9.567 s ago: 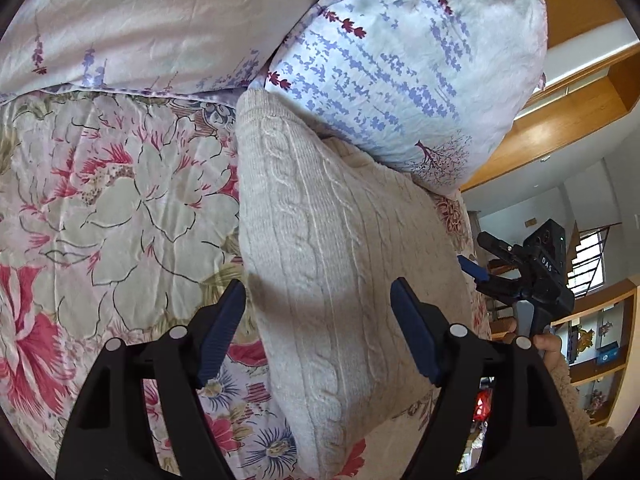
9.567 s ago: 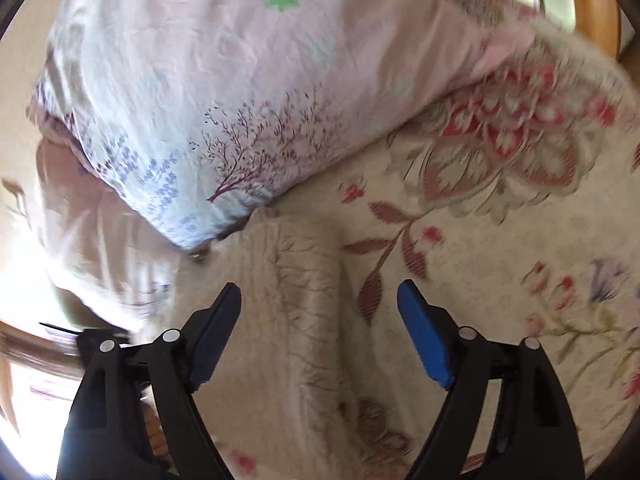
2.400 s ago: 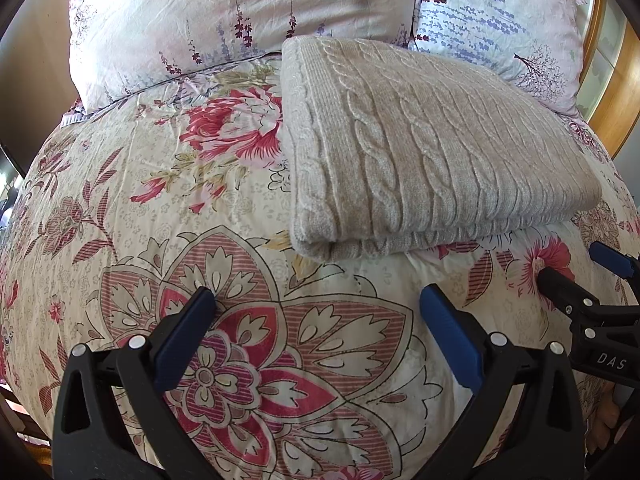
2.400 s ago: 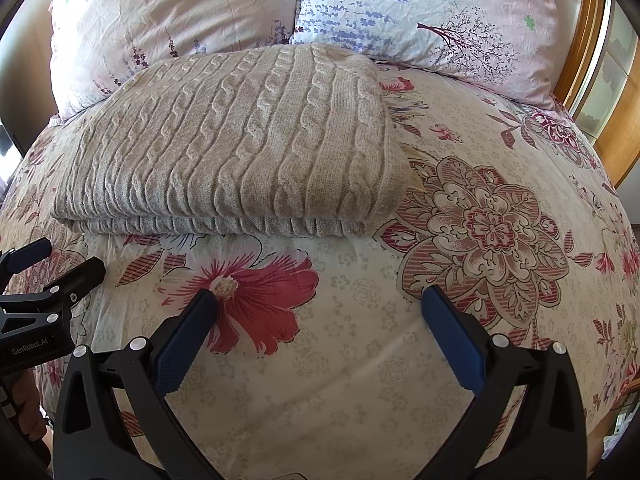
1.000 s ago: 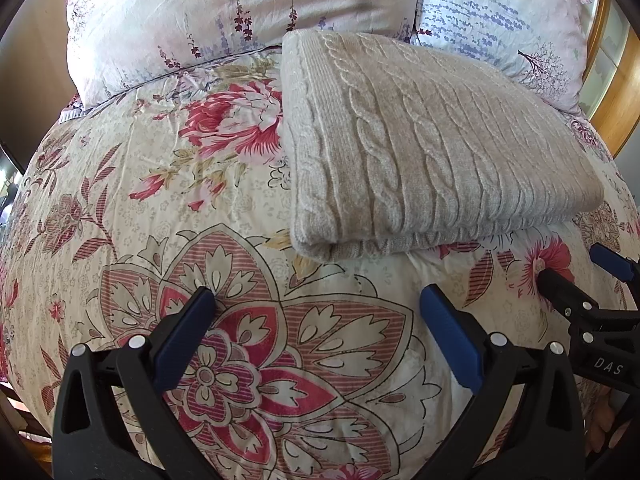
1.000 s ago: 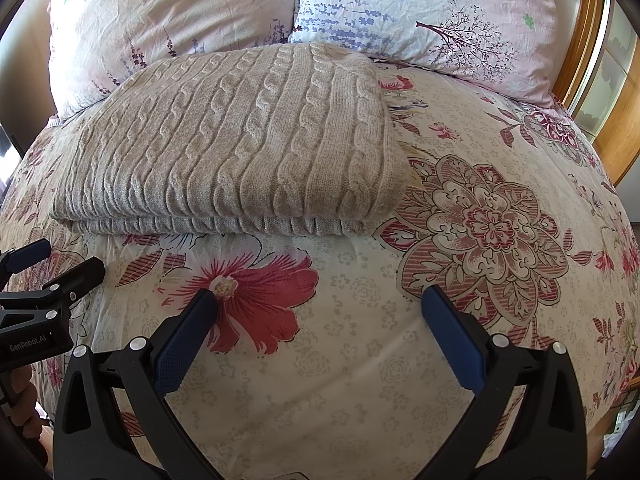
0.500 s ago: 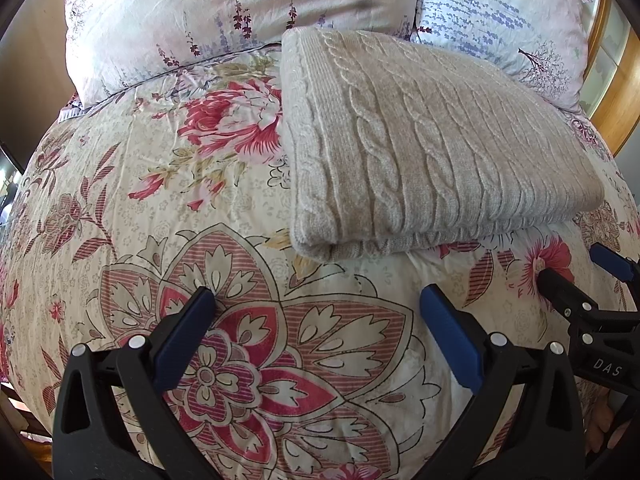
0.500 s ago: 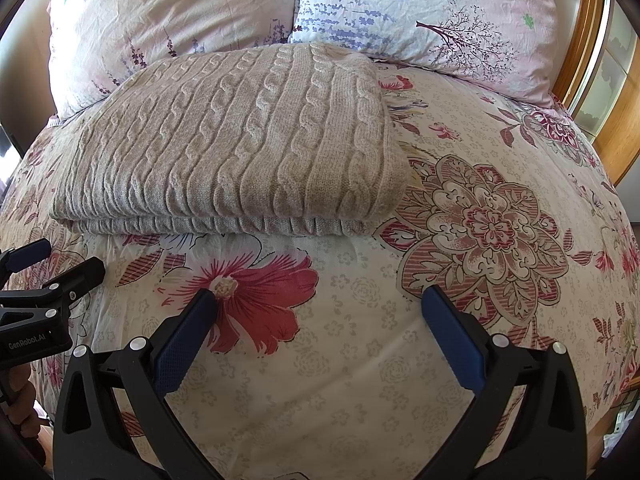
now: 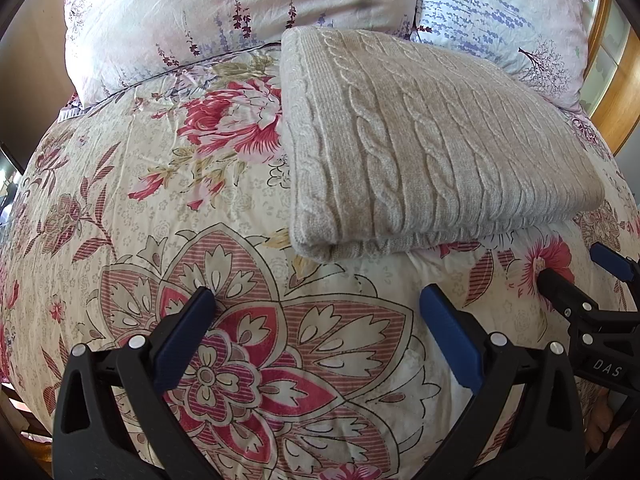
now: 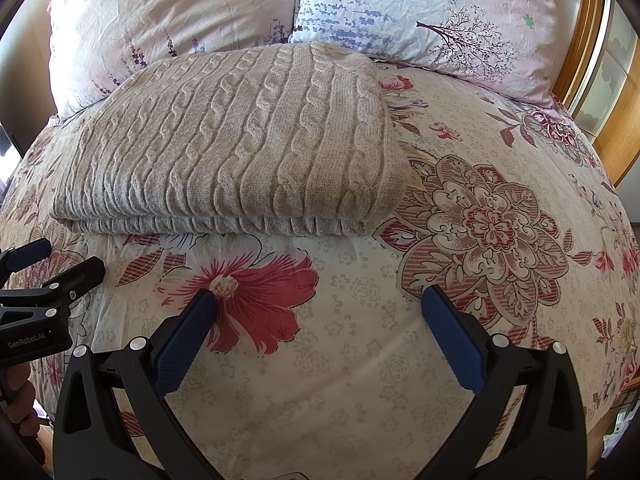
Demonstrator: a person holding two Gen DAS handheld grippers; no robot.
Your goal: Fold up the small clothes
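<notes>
A beige cable-knit sweater (image 9: 420, 152) lies folded into a flat rectangle on the floral bedspread (image 9: 160, 200), its far edge against the pillows. It also shows in the right wrist view (image 10: 240, 140). My left gripper (image 9: 316, 304) is open and empty, held above the bedspread just short of the sweater's near left corner. My right gripper (image 10: 318, 300) is open and empty, short of the sweater's near right edge. Each gripper shows at the edge of the other's view: the right gripper (image 9: 580, 276) and the left gripper (image 10: 52, 260).
Two floral pillows (image 10: 168, 12) (image 10: 440, 8) lie at the head of the bed behind the sweater. A wooden headboard or frame (image 10: 616, 128) runs along the right. The bedspread (image 10: 500, 220) stretches to the right of the sweater.
Since 9.6 s ago both grippers have drawn back from the sweater, which now lies folded by the pillows. Over the last second nothing has visibly moved.
</notes>
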